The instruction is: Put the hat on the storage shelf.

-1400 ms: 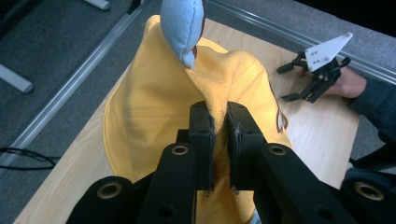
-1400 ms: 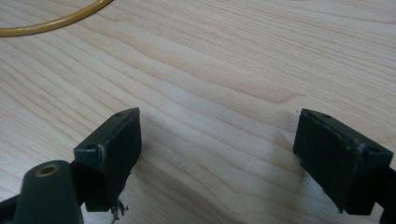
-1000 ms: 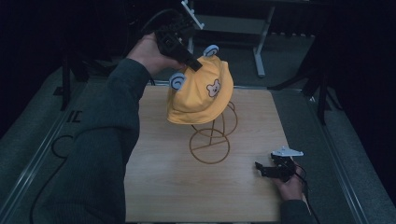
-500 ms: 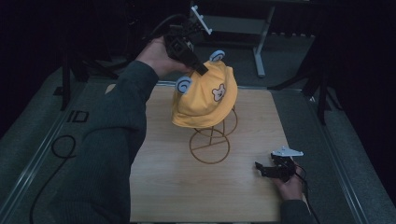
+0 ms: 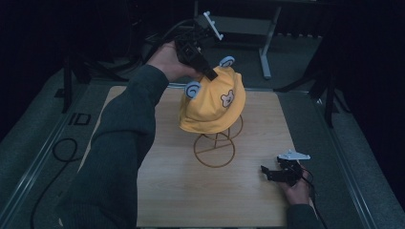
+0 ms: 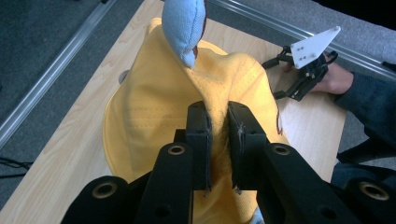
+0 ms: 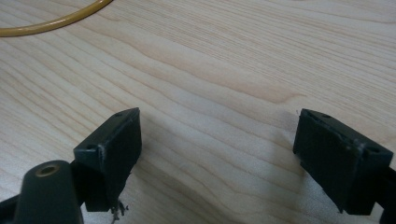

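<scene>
A yellow bear hat [image 5: 212,102] with light-blue ears [image 5: 193,89] and a bear face patch hangs over a gold wire stand [image 5: 215,148] at the table's middle. My left gripper [image 5: 208,74] is shut on a pinch of the hat's crown fabric; in the left gripper view the yellow cloth [image 6: 187,102] is squeezed between the jaws of my left gripper [image 6: 218,122], with a blue ear [image 6: 184,25] above. My right gripper [image 5: 267,172] rests open low on the table at the near right, and in its own view my right gripper [image 7: 217,144] holds nothing over bare wood [image 7: 210,70].
The wooden table [image 5: 157,191] has metal rails [image 5: 28,176] along both sides. A grey frame [image 5: 248,26] stands behind the table's far edge. A black cable [image 5: 59,148] loops on the floor at the left. An arc of the stand's base ring [image 7: 46,23] shows in the right gripper view.
My left gripper has carried the hat rightward and slightly farther back, so it now hangs more squarely over the wire stand. The right gripper has stayed in place.
</scene>
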Action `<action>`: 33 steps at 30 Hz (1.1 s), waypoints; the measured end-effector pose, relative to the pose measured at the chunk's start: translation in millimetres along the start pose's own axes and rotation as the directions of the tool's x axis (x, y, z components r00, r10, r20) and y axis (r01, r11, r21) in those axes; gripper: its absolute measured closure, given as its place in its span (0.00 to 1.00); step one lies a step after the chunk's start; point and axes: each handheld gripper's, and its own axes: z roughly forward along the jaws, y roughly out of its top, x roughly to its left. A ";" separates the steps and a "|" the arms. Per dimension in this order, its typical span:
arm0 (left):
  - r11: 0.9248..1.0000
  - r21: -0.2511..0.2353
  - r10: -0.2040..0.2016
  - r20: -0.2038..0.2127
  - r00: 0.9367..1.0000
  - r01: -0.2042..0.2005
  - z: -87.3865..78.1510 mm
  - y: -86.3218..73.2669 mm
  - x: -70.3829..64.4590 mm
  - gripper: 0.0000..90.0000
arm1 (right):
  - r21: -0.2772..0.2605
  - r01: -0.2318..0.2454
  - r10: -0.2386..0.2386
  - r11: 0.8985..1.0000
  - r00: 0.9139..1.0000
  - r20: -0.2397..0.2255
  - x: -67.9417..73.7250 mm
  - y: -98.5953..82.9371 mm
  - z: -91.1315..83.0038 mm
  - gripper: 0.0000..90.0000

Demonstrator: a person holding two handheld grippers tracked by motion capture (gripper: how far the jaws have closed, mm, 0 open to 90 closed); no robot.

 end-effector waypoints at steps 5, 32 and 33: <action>1.000 0.015 0.004 0.002 1.000 -0.004 9.0 1.2 -0.8 0.88 | -0.001 -0.001 0.001 1.000 1.000 0.000 0.1 0.0 0.1 0.17; 0.995 0.103 0.007 0.017 1.000 -0.008 53.2 -0.9 -2.7 0.82 | -0.004 -0.003 0.003 1.000 1.000 0.001 0.2 0.1 0.2 0.17; 0.994 0.105 0.005 0.016 1.000 -0.006 54.1 -1.2 -2.7 0.82 | -0.005 -0.003 0.003 1.000 1.000 0.001 0.2 0.1 0.3 0.17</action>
